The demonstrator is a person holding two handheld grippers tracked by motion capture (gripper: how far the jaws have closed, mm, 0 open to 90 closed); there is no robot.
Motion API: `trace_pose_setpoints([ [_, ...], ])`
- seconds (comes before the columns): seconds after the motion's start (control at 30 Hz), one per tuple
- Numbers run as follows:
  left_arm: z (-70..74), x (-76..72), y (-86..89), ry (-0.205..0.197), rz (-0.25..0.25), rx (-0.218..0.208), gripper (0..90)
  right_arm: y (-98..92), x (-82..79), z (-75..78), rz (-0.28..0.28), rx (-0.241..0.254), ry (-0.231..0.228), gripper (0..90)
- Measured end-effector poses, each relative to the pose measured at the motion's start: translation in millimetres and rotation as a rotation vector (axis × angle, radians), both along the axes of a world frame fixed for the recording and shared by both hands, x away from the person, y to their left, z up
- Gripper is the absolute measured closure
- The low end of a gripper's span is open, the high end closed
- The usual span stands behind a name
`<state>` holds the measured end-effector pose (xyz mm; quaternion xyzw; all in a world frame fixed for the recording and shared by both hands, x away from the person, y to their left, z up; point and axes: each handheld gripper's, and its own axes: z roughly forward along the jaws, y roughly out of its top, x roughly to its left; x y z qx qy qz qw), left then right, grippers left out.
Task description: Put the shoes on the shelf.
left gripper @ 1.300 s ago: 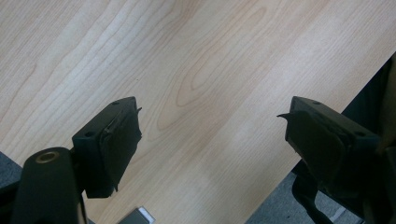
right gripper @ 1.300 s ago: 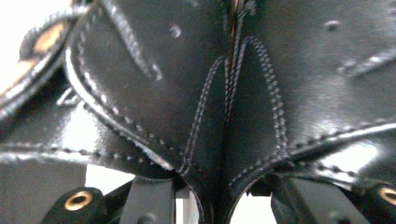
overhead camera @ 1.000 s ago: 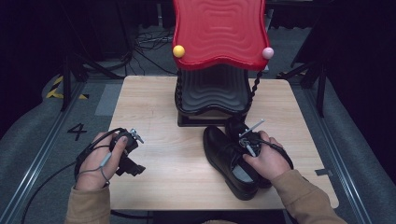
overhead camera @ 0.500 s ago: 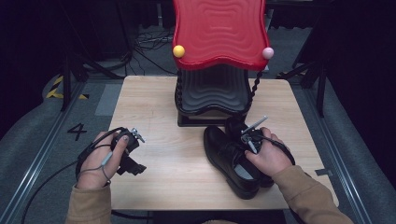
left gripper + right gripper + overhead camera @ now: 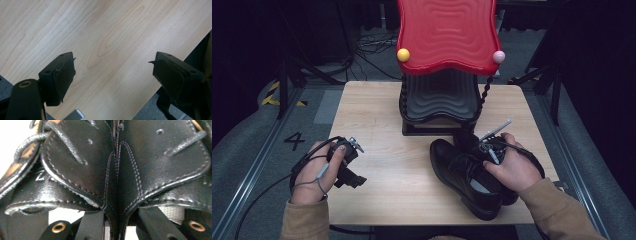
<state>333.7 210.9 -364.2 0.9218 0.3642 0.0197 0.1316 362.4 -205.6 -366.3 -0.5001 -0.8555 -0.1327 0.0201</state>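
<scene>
A person is sitting at a pale wooden table (image 5: 377, 130), working a hand-held gripper in each hand. The right gripper (image 5: 484, 150) is pressing down on a pair of black leather lace-up shoes (image 5: 464, 175) lying side by side near the table's right edge, toes pointing toward the far side, heels close to the near edge. In the right gripper view, its two jaws are standing close together, one on each side of the seam where the inner walls of the two shoes (image 5: 116, 182) meet, apparently pinching both walls at once. The left gripper (image 5: 343, 162) is hovering low near the near-left corner, and the left gripper view is showing its jaws spread wide over bare wood (image 5: 107, 45) with nothing between them. A red wavy-topped stand (image 5: 444, 35) with a black ribbed base is occupying the middle of the far edge, just beyond the shoes' toes.

The risk lies in that thin pinch. The leather looks smooth and stiff, and the grip is taking only the upper rims, so on a lift one shoe may be slipping free and dropping, or the pair swinging and tipping. The heels being so near the near edge, a slide could be carrying them off the table; a forward push could be knocking the stand.
</scene>
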Motion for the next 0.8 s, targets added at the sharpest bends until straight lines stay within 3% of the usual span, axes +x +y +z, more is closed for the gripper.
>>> trace_pose_setpoints([
  [0.2,0.3,0.1,1.3,-0.003,0.001,-0.001,18.2,-4.4,-9.4,19.7,0.021,0.027,0.015,81.6],
  [0.43,0.7,-0.7,3.4,-0.009,0.009,-0.005,18.2,-7.5,-15.4,35.1,0.031,0.025,0.028,81.7],
  [0.73,1.6,-2.1,4.7,-0.007,0.014,-0.008,18.1,-13.7,-19.8,66.0,0.050,0.022,0.012,81.7],
  [0.8,2.4,-3.1,4.3,0.021,0.032,0.002,18.0,-17.2,-19.9,75.9,0.048,0.030,-0.006,81.7],
])
